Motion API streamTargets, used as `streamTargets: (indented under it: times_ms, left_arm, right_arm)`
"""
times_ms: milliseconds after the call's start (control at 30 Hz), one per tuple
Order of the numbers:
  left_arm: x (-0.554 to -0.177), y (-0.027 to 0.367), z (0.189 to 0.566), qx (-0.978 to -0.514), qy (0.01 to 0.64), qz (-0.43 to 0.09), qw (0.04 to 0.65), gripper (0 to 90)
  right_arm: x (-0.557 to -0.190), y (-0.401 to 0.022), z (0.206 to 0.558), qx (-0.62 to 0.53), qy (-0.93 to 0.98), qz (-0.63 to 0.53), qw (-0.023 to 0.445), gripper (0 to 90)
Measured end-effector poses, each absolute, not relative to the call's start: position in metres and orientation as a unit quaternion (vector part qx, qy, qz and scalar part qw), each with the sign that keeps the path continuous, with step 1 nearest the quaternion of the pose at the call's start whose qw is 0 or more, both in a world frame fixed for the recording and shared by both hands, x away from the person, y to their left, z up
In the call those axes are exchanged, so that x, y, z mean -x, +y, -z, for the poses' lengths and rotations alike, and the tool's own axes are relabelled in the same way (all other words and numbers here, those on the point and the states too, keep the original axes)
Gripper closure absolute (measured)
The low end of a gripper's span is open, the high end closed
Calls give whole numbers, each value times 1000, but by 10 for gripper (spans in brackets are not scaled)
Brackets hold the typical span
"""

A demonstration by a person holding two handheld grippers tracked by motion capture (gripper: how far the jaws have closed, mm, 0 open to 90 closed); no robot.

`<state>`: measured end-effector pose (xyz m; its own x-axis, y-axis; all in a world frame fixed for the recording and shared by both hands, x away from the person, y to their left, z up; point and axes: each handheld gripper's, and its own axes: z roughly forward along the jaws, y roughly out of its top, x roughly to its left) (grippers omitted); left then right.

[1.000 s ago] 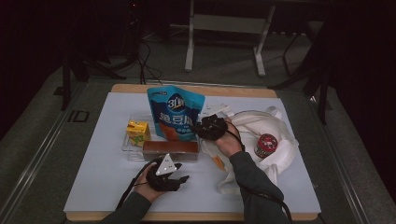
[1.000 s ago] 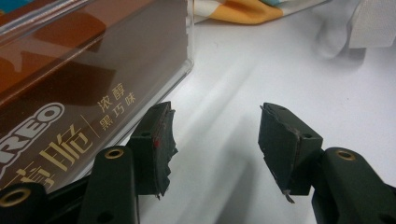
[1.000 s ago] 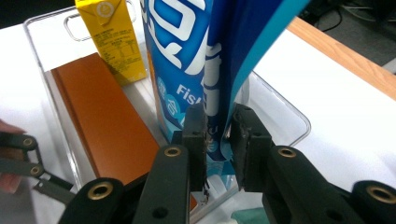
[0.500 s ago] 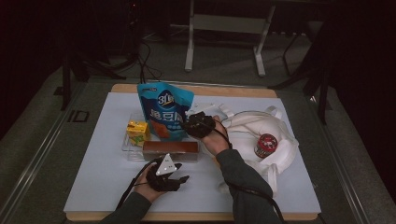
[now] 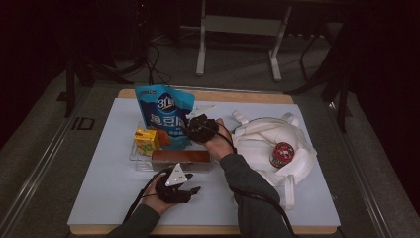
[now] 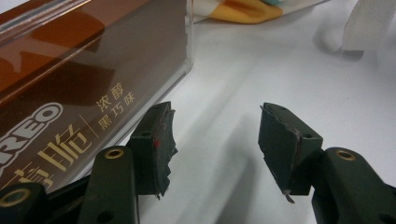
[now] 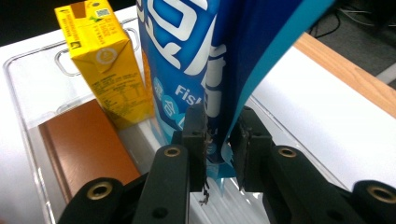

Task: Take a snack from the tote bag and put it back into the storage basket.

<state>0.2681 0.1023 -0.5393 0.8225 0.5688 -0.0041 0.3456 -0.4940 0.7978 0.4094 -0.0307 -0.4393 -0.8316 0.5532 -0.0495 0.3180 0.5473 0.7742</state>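
A blue snack bag (image 5: 163,116) stands upright at the back of a clear tray (image 5: 133,154). My right gripper (image 5: 192,131) is shut on its lower edge. In the right gripper view the bag (image 7: 196,56) fills the gap between the pads (image 7: 196,135), which have just been opening slightly. A yellow drink carton (image 7: 102,60) and a brown biscuit box (image 7: 84,149) sit in the tray beside it. My left gripper (image 5: 190,191) rests open on the white mat just in front of the brown box (image 5: 181,159). Nothing lies between its pads (image 6: 159,140).
A white cloth bag (image 5: 257,141) lies at the right of the mat with a red can (image 5: 282,153) on it. The wooden table edge (image 5: 247,96) runs along the back. Bare mat (image 5: 99,198) spreads at the front left.
My right gripper has carried the blue bag leftward to the tray, behind the yellow carton. The left gripper has stayed put.
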Motion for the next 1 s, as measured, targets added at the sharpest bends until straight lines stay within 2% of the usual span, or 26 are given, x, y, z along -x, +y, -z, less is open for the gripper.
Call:
streamTargets:
  times_ms: [300,1000]
  left_arm:
    - [-268,103,539,-853,268,-129,428,450]
    - [-269,103,539,-854,269,-129,426,449]
  right_arm:
    - [-409,-37,437,-236,880,-390,134,709]
    - [-400,-61,414,-215,884,-390,144,699]
